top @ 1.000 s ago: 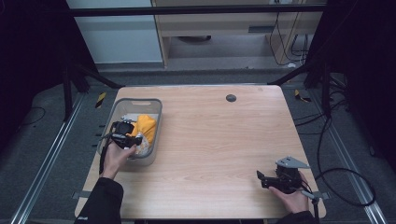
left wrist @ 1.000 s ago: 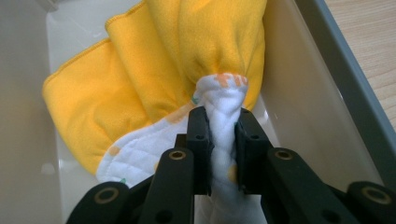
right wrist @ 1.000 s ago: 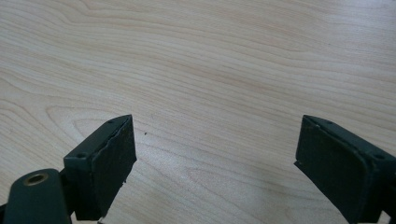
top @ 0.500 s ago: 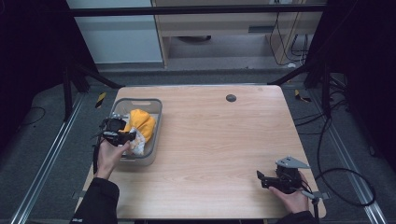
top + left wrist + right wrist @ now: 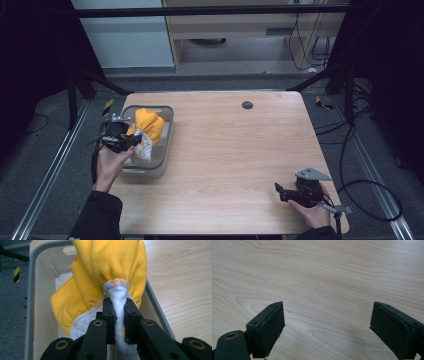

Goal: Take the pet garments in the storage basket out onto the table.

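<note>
yellow-and-white cloth [image 5: 110, 277] had risen partly out of the grey bin [image 5: 165, 145] at the table's left edge since a second earlier, pinched tight in the left gripper [image 5: 118, 315]. lifting it out looked under way. far right, the right gripper [image 5: 327, 327] rested on the wooden table [image 5: 240, 150], jaws wide apart, holding nothing.

Light wooden table [image 5: 225, 150], grey bin [image 5: 167, 145] at its left edge.

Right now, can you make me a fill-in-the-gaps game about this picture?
1. The left hand-held gripper pinches a yellow and white ____.
2. The cloth hangs over a grey ____.
3. The right hand-held gripper has its jaws ____.
4. The table is made of ____.

Missing words: cloth; bin; open; wood
</note>
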`<move>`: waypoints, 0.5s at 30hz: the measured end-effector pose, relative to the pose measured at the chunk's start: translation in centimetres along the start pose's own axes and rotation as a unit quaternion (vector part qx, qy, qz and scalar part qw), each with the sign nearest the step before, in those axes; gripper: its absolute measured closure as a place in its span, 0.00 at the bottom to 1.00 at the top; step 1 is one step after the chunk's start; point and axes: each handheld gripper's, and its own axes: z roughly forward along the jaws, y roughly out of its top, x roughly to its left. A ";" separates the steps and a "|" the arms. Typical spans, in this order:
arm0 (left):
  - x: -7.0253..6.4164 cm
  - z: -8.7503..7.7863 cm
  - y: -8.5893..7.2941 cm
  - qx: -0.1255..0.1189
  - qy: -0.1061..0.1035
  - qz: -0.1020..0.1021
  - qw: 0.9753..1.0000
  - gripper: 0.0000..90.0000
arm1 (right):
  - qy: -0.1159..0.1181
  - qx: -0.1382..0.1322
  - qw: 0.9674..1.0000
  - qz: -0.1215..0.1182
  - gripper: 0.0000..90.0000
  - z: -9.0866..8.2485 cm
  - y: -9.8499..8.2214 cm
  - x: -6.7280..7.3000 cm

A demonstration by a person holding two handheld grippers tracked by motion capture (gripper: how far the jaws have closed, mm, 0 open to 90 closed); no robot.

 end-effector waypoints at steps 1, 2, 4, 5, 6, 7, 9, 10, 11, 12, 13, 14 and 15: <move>0.0 -0.2 0.1 -0.002 -0.001 0.001 1.000 0.91 | -0.001 -0.001 1.000 0.000 0.13 0.0 0.0 0.0; -0.1 -0.5 0.2 -0.004 -0.002 0.002 1.000 0.91 | -0.001 -0.001 1.000 0.000 0.13 0.0 0.0 0.0; -0.2 -1.1 0.3 -0.009 -0.003 0.005 1.000 0.91 | -0.001 -0.001 1.000 0.001 0.13 0.0 0.0 0.0; -0.3 -1.3 0.4 -0.010 -0.003 0.007 1.000 0.91 | -0.001 -0.001 1.000 0.000 0.13 0.0 0.0 0.0; -0.4 -1.5 0.4 -0.011 -0.004 0.009 1.000 0.91 | -0.001 -0.001 1.000 0.000 0.13 0.0 0.0 0.0; -0.5 -1.7 0.4 -0.013 -0.006 0.011 1.000 0.91 | -0.001 -0.001 1.000 0.000 0.13 0.0 0.0 0.0; -0.7 -2.1 0.5 -0.018 -0.010 0.013 1.000 0.91 | -0.001 -0.001 1.000 -0.001 0.13 0.0 0.0 0.0; -0.7 -2.2 0.6 -0.017 -0.011 0.017 1.000 0.91 | -0.001 -0.001 1.000 -0.001 0.13 0.0 0.0 0.0; -0.8 -2.3 0.6 -0.020 -0.013 0.017 1.000 0.91 | -0.001 -0.001 1.000 -0.001 0.13 0.0 0.0 0.0; -0.9 -2.5 0.7 -0.021 -0.014 0.019 0.999 0.91 | -0.001 -0.001 1.000 -0.001 0.13 0.0 0.0 0.0; -1.1 -2.6 0.7 -0.023 -0.016 0.022 0.999 0.91 | -0.003 -0.001 1.000 -0.002 0.13 0.0 0.0 0.0; -1.2 -2.7 0.8 -0.024 -0.018 0.023 0.999 0.91 | -0.002 -0.001 1.000 -0.002 0.13 0.0 0.0 0.0; -1.3 -2.8 0.8 -0.026 -0.019 0.024 0.999 0.91 | -0.002 -0.001 1.000 -0.002 0.13 0.0 0.0 0.0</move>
